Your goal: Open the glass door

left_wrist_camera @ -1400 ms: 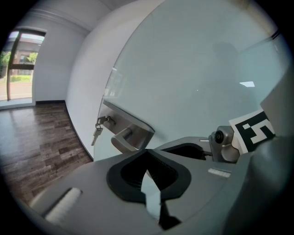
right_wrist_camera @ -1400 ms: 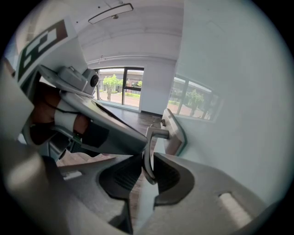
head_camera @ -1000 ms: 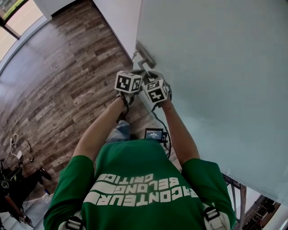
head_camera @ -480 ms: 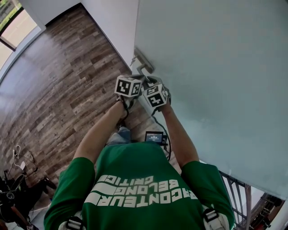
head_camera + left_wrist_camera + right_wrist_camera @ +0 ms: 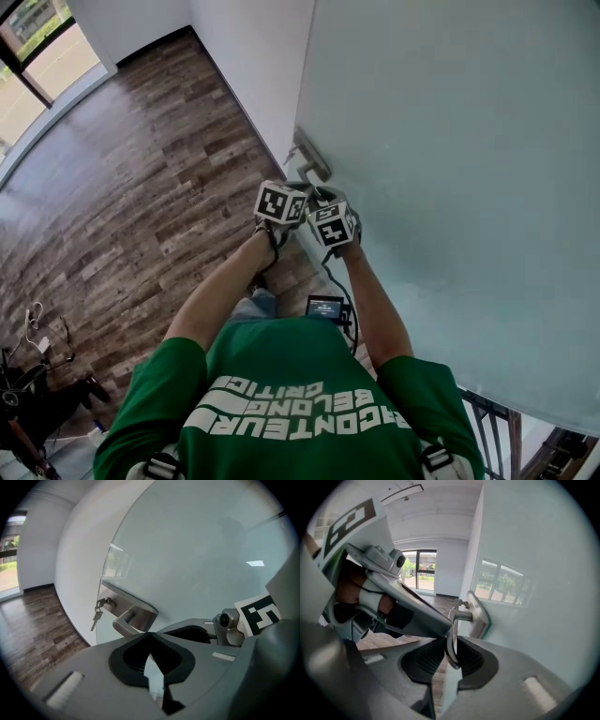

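The frosted glass door (image 5: 450,141) fills the right of the head view, and its metal lock plate (image 5: 312,161) sits at the door's edge. My two grippers meet just below that plate. My right gripper (image 5: 451,641) is shut on the curved handle lever (image 5: 461,615), which runs down between its pads. My left gripper (image 5: 150,634) is shut with nothing between its jaws. It sits just short of the lever (image 5: 127,618). A key (image 5: 96,617) hangs from the lock beside the lever. In the head view the left gripper (image 5: 296,189) and the right gripper (image 5: 317,195) touch side by side.
Wood plank floor (image 5: 141,187) spreads to the left. A white wall (image 5: 248,56) runs up to the door's edge. Windows (image 5: 37,47) are at the far left corner. Dark equipment (image 5: 28,403) lies on the floor at bottom left. A railing (image 5: 492,422) shows at bottom right.
Both grippers have stayed together at the handle. They and the door's edge sit a little further right and lower in the head view, and more floor shows at left.
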The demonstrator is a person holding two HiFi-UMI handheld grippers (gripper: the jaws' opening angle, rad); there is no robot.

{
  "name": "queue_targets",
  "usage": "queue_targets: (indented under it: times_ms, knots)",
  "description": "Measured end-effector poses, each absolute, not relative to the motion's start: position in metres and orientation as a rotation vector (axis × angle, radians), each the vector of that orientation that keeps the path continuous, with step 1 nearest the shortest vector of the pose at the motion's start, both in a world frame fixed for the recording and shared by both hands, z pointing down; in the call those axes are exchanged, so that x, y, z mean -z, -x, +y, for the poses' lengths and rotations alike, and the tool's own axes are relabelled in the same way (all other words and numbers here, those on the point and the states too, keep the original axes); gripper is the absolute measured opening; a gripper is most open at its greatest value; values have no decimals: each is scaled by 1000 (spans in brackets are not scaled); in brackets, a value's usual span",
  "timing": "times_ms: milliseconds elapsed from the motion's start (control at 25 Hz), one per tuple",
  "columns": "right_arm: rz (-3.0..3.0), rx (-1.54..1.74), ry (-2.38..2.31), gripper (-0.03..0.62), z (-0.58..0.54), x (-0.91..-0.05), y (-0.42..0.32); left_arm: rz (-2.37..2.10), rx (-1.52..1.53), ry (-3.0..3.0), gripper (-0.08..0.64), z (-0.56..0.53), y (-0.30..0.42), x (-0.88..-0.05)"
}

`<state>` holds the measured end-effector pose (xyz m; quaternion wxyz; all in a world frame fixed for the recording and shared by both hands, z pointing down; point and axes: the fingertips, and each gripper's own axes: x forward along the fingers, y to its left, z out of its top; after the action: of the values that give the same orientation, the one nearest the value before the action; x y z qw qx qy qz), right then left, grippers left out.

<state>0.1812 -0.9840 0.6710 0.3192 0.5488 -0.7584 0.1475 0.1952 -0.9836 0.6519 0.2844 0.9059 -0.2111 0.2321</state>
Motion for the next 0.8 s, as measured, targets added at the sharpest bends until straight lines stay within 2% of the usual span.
queue_targets:
  times_ms: [280,560,800]
  knots:
    - [-2016,-383,-1445,67,-990,-662,-178,-700,-491,-2534,15,-995,-178,-612]
    - [-2036,-425,-1477,69,-986,-649,-188,-788,-353,-2577,15,-974,-127,-576]
    - [-2122,-170,-1549,67,-978,-608,-188,-980,-228,-2544,15,-951,-63,-554]
